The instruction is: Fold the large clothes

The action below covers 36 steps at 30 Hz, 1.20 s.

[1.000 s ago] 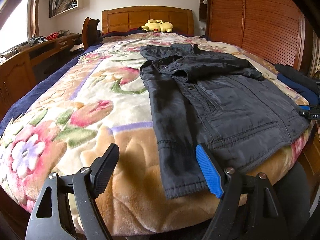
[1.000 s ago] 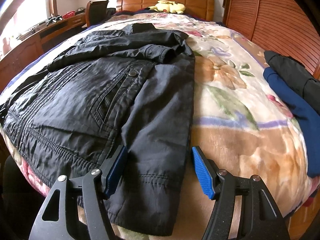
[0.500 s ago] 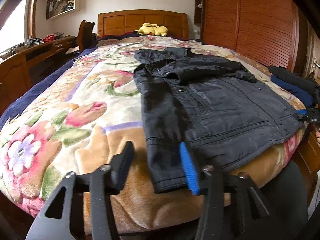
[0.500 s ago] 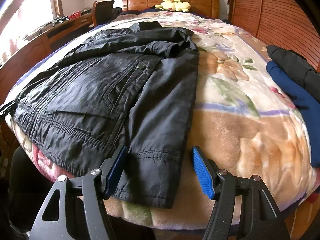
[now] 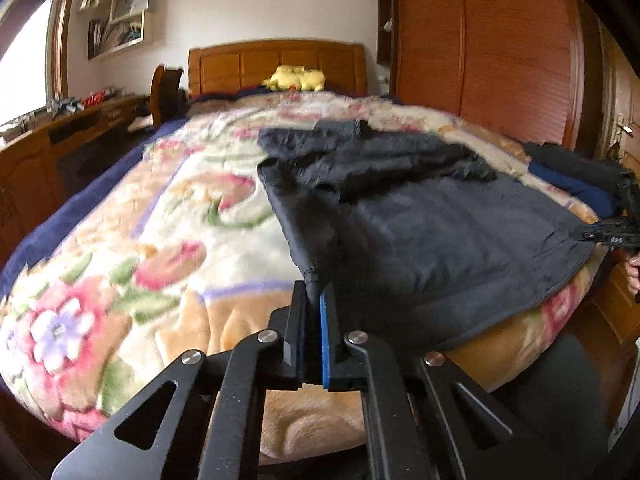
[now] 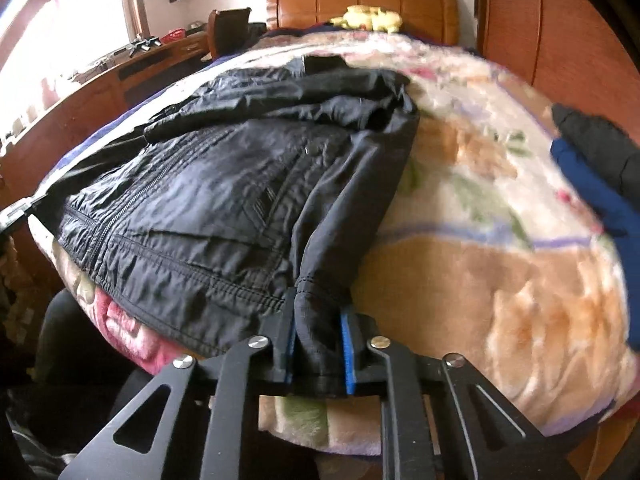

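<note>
A black jacket (image 5: 420, 216) lies spread on the floral blanket of the bed (image 5: 120, 264), its collar toward the headboard. My left gripper (image 5: 313, 300) is shut on the cuff of one sleeve at the jacket's near left corner. In the right wrist view the jacket (image 6: 224, 200) lies to the left, and my right gripper (image 6: 318, 308) is shut on the cuff of the other sleeve near the foot of the bed. The right gripper also shows at the far right of the left wrist view (image 5: 608, 232), holding the jacket's corner.
Folded dark and blue clothes (image 6: 592, 168) lie on the bed's right side. A yellow plush toy (image 5: 296, 78) sits by the wooden headboard (image 5: 276, 64). A wooden desk (image 5: 60, 136) runs along the left wall, a wooden wardrobe (image 5: 500, 48) along the right.
Both grippers moved in to the sleeve cuffs and closed on them; they were open a second ago. The jacket's lower corners are now pulled taut toward the foot of the bed.
</note>
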### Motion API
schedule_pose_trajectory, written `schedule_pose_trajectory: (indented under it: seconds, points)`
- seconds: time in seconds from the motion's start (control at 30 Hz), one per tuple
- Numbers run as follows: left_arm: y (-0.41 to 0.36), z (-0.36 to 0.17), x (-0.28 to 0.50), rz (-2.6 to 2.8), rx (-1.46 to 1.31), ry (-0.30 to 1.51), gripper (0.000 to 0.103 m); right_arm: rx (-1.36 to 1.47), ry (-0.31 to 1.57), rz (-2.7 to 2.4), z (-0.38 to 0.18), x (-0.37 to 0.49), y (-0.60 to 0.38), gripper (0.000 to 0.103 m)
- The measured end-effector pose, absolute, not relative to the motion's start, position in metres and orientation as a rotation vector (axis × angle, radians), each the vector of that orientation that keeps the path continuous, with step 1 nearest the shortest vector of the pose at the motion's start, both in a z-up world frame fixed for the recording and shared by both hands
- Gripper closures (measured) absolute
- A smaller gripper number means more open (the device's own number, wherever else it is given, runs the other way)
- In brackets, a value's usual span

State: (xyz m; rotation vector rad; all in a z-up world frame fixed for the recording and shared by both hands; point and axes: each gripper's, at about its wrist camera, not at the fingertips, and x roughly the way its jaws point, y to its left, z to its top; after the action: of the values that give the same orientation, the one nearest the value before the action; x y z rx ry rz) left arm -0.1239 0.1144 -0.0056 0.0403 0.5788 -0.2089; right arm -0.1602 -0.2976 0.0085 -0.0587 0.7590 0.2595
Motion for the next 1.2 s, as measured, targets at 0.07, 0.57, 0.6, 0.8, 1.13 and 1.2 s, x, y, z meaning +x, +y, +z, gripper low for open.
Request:
schedule_pose_trajectory:
  seconds: [0.07,0.57,0.6,0.8,1.13,1.2]
  points:
    - [0.112,0.011,-0.128,-0.217,0.035,0.54,0.097,-0.062,0.712,0.245,0.02,-0.166,-0.295,0.089]
    - [0.115,0.105,-0.183,-0.254,0.045,0.3,0.098,-0.042,0.427,0.252,0.121,-0.242,-0.303,0.091]
    - [0.116,0.111,-0.187,-0.252,0.049,0.284,0.098,-0.047,0.408,0.255,0.128,-0.25,-0.303,0.091]
    - [0.122,0.148,-0.207,-0.248,0.063,0.188,0.098,-0.092,0.321,0.245,0.163,-0.295,-0.304,0.091]
    - [0.134,0.201,-0.209,-0.233,0.034,0.065,0.098,-0.123,0.199,0.212,0.222,-0.335,-0.311,0.091]
    - [0.134,0.2,-0.197,-0.222,0.039,0.079,0.098,-0.118,0.19,0.221,0.229,-0.33,-0.315,0.092]
